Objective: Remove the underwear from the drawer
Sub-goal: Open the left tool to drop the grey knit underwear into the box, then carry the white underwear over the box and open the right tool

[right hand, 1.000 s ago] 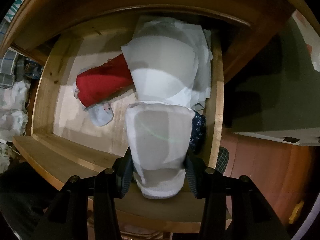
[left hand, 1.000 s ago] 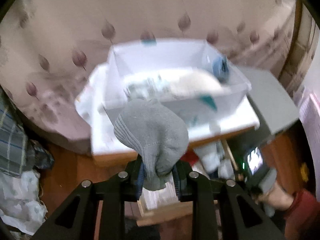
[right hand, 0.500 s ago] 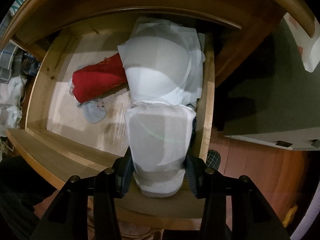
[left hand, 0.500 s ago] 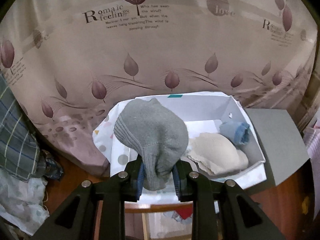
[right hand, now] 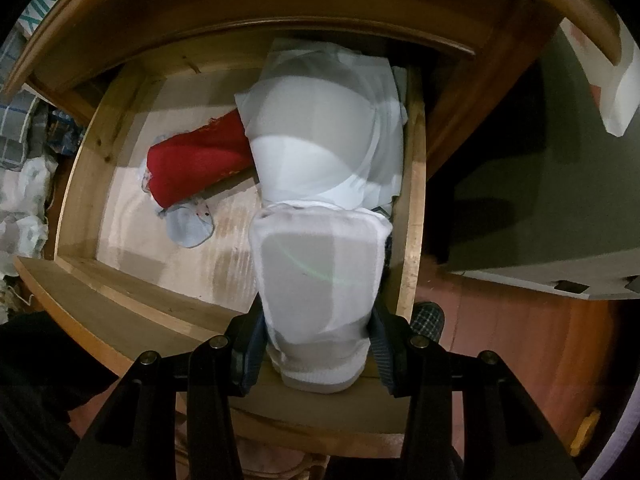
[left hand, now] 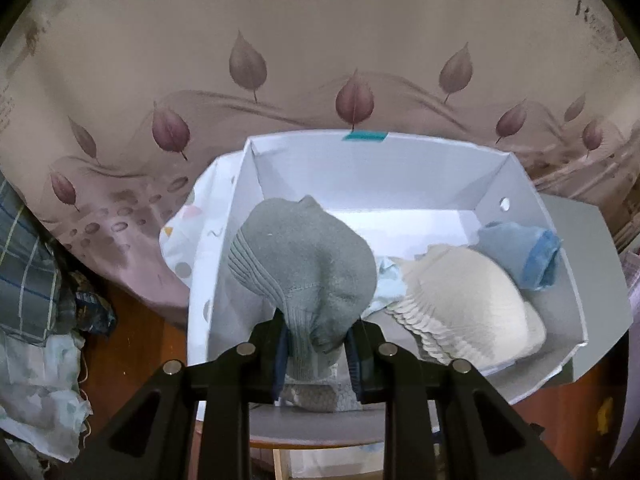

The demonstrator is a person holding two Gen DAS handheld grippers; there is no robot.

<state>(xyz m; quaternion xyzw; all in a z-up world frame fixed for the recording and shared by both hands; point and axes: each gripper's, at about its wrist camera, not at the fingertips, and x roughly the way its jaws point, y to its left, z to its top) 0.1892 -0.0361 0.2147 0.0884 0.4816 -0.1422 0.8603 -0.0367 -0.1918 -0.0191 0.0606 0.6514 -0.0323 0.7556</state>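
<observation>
My left gripper (left hand: 318, 354) is shut on a grey knitted garment (left hand: 304, 268), held over the near left part of a white cardboard box (left hand: 360, 160). In the box lie a cream padded piece (left hand: 468, 304) and a blue rolled piece (left hand: 520, 256). My right gripper (right hand: 318, 354) points straight down over the open wooden drawer (right hand: 414, 200) and is shut on a white padded garment (right hand: 316, 276). Below it in the drawer lie a white folded garment (right hand: 320, 132), a red roll (right hand: 196, 168) and a small pale blue piece (right hand: 190, 228).
A bedspread with a leaf print (left hand: 320, 60) lies behind the box. Checked and pale clothes (left hand: 32, 300) are piled at the left. A grey flat surface (left hand: 600, 280) carries the box. Beside the drawer are a grey cabinet (right hand: 540, 200) and reddish wooden floor (right hand: 520, 360).
The left gripper has carried the grey garment towards the white box, which now looks nearer and lower in view. The right gripper holds its white garment in the same place.
</observation>
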